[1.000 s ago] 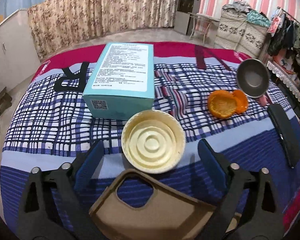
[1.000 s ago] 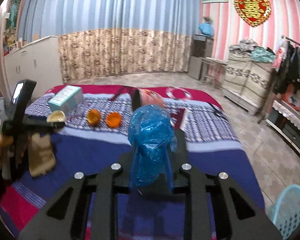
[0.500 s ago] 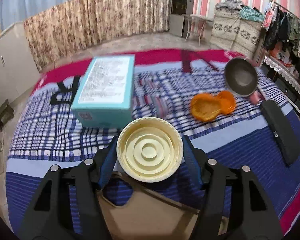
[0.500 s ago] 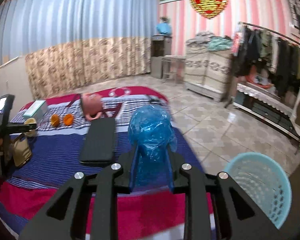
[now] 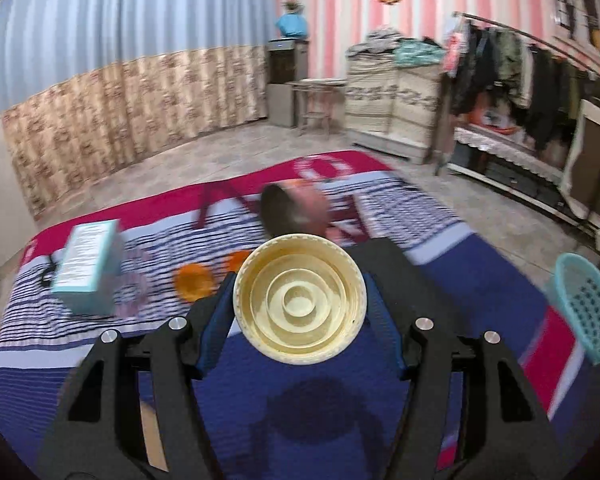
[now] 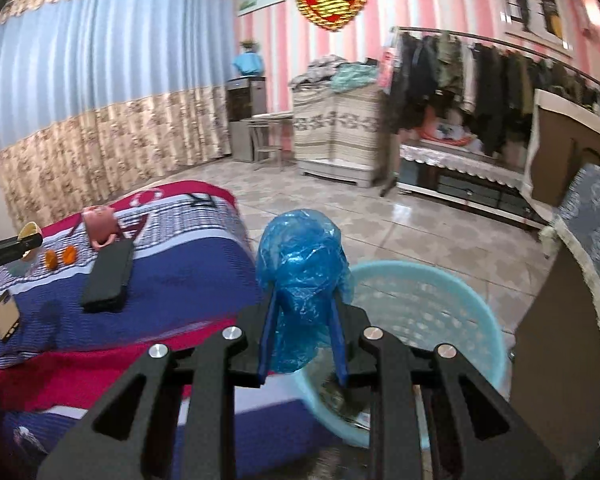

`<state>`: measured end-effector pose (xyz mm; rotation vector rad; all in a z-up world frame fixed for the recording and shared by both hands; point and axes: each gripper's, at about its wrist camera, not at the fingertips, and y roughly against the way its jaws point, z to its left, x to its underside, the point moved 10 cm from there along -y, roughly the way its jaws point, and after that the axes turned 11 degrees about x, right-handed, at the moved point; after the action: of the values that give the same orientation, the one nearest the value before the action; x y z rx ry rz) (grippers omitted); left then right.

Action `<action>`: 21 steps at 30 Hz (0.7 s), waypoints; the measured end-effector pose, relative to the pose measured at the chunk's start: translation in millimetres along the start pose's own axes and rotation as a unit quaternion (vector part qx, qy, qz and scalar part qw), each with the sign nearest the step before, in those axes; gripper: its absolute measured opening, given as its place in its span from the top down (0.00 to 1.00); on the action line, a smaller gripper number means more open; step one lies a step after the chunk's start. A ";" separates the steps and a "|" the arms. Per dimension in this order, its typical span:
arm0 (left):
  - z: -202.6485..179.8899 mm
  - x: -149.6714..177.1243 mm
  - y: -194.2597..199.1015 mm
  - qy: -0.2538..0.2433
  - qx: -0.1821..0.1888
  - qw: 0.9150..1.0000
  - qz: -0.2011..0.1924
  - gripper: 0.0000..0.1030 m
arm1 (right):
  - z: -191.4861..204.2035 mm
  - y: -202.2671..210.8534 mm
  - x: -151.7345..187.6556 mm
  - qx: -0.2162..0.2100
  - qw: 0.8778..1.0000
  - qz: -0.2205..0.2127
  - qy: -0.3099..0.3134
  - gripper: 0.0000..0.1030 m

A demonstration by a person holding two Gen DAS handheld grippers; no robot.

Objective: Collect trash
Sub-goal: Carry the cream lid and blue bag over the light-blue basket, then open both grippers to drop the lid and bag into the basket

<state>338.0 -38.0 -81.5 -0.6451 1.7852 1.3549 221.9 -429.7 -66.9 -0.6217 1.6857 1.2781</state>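
A cream round plastic lid (image 5: 300, 300) with raised rings hangs above the bed, and my left gripper (image 5: 298, 298) is shut on its rim. In the right wrist view my right gripper (image 6: 304, 304) is shut on a crumpled blue plastic bag (image 6: 304, 264), held just over the near rim of a light blue basket (image 6: 440, 296) on the floor. The same basket (image 5: 588, 312) shows at the right edge of the left wrist view. Two orange peel halves (image 5: 194, 282) lie on the blanket. My left gripper's arm and the lid (image 6: 30, 230) show at the far left of the right wrist view.
The bed (image 5: 480, 280) has a blue, red and plaid blanket. On it are a teal box (image 5: 88, 264), a pink cup (image 6: 98, 224) on its side, a black flat case (image 6: 108, 276) and a tan phone case (image 6: 6, 316). A brown cabinet (image 6: 552, 360) stands right of the basket.
My left gripper closed on the cream lid, lifted it off the bed and swung right. My right gripper carried the blue bag from over the bed to above the basket.
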 end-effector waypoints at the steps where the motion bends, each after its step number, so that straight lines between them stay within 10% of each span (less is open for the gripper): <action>1: -13.4 0.2 -3.1 -0.005 0.010 1.000 0.001 0.41 | -10.6 0.1 1.5 0.008 1.000 0.000 -0.004 0.76; 21: -286.2 19.8 -54.1 -0.118 0.197 0.973 0.033 0.41 | -131.0 -19.7 39.6 0.084 0.993 0.025 -0.074 0.76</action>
<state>288.2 -325.4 -93.4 -0.2007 1.8185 1.0252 172.8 -553.6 -103.5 -0.3776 1.6742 1.1719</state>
